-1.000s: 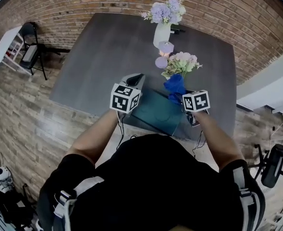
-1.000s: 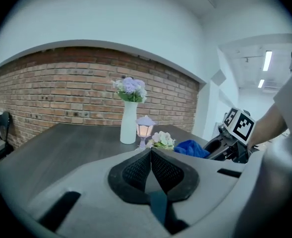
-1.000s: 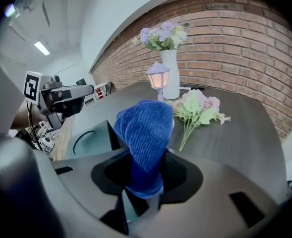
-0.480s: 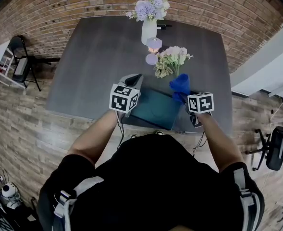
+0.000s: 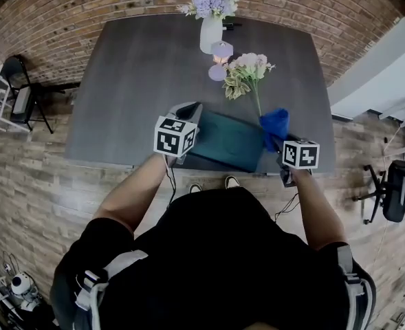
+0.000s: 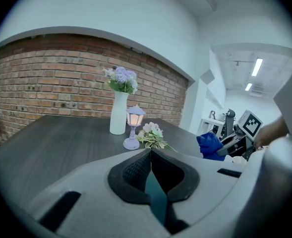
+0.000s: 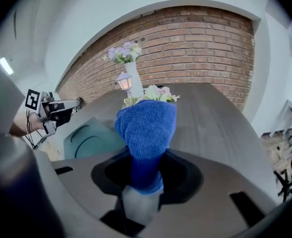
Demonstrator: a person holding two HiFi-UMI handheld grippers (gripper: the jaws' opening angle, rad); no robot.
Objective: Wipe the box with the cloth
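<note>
A teal box (image 5: 230, 141) lies near the front edge of the grey table (image 5: 140, 67); the right gripper view shows it at left (image 7: 88, 135). My left gripper (image 5: 192, 110) is at the box's far left corner. Its jaws are closed, with a teal sliver of the box between the pads (image 6: 149, 152). A blue cloth (image 5: 274, 124) hangs bunched from my right gripper (image 5: 282, 143), just off the box's right end. In the right gripper view, the jaws (image 7: 148, 166) are shut on the cloth (image 7: 146, 128), which sticks up above them.
A white vase of purple flowers (image 5: 211, 29), a small lilac lamp (image 5: 221, 50) and a loose bouquet (image 5: 247, 74) stand behind the box. Chairs sit off the table's left (image 5: 20, 95) and right (image 5: 395, 191). The person's body is at the table's front edge.
My right gripper has carried the cloth rightward, from over the box's far right part to beside its right end. My left gripper stays at the box's left corner.
</note>
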